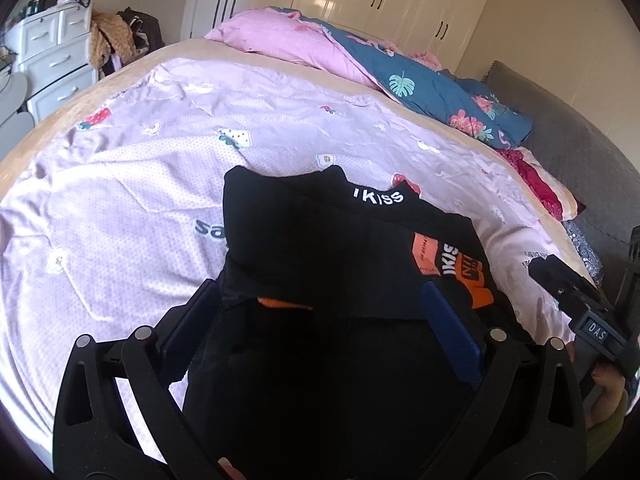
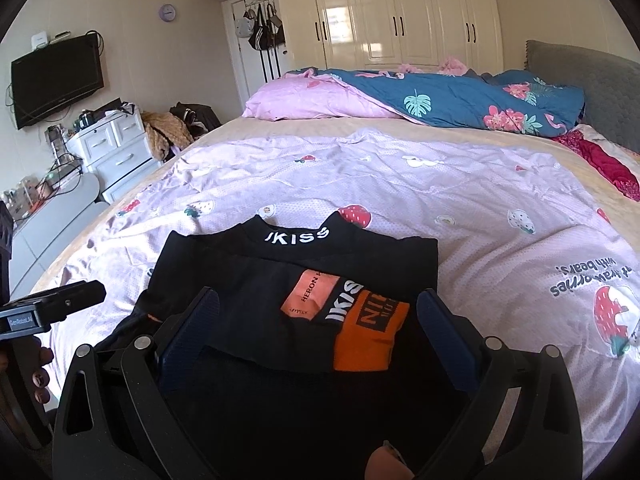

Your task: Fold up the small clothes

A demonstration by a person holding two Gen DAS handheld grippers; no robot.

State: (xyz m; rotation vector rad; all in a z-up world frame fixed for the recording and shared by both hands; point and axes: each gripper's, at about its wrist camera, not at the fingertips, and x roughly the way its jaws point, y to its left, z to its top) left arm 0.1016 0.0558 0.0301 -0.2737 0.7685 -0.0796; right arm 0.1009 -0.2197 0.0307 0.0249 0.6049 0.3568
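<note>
One black garment (image 2: 304, 280) lay on the near part of the bed, partly folded, with its collar showing white letters on the far side and an orange printed patch (image 2: 360, 320) toward the right. It rested on a lilac cover (image 2: 460, 208) printed with strawberries, which was spread over the bed.

Both tongs were spread apart. The left gripper (image 1: 320, 304) had its blue-padded fingers (image 1: 452, 328) wide on either side of the near edge of the garment, and dark cloth filled the space between them; whether cloth was touching the pads I could not tell. The right gripper (image 2: 316, 312) stood the same way, its fingers (image 2: 448, 328) open around the near edge, with the orange patch between them.

Only the right wrist view showed the patch in full, and also a television (image 2: 56, 76) on the left wall and a round clock (image 2: 167, 12). Only the left wrist view showed the orange strip (image 1: 284, 303) at the folded edge near the left finger. Each view showed the other gripper at its side edge, with part of a hand (image 2: 40, 368) holding it.

Farther away, a pink and blue quilt (image 2: 440, 96) lay bunched at the far side of the bed, before cream wardrobe doors (image 2: 400, 20). A white drawer unit (image 2: 112, 148) stood at the left.
</note>
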